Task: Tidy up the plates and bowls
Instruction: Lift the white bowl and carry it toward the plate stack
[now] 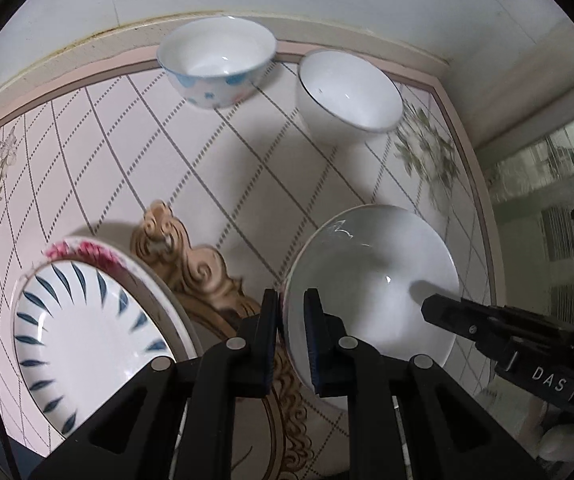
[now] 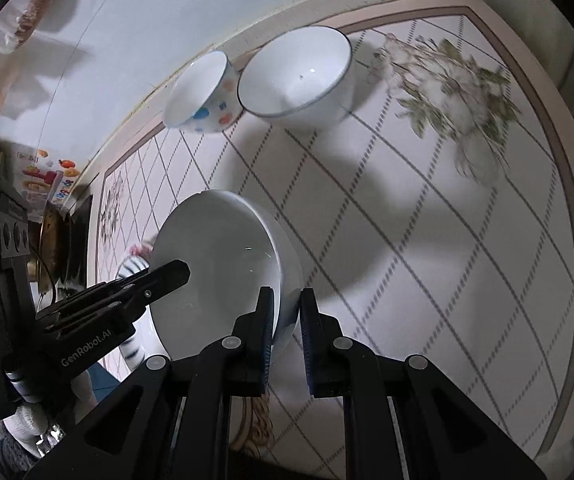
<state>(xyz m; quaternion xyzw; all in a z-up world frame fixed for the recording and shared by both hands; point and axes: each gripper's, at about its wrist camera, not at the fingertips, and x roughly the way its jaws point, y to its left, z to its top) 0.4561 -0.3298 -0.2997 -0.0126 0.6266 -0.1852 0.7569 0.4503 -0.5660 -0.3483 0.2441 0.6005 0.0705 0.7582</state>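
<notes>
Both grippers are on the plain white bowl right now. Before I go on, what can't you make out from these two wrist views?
- Plain white bowl: its underside and whether it touches the tiled table, hidden by its own body in both views.
- Blue-leaf patterned plate, left wrist view: near edge cut off by the left gripper.
- Pink-flower rimmed plate beneath it: only a sliver shows.
- Right wrist view: both plates mostly hidden behind the bowl.
- Grey floral tile print: blurred.

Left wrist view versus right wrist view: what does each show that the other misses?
Only the left wrist view shows the blue-leaf plate whole, stacked on a pink-rimmed plate, and the carved wooden stand.

Only the right wrist view shows the printed box at the far left.

Both show the large white bowl clamped by the left gripper and right gripper, plus the spotted bowl and plain bowl.
</notes>
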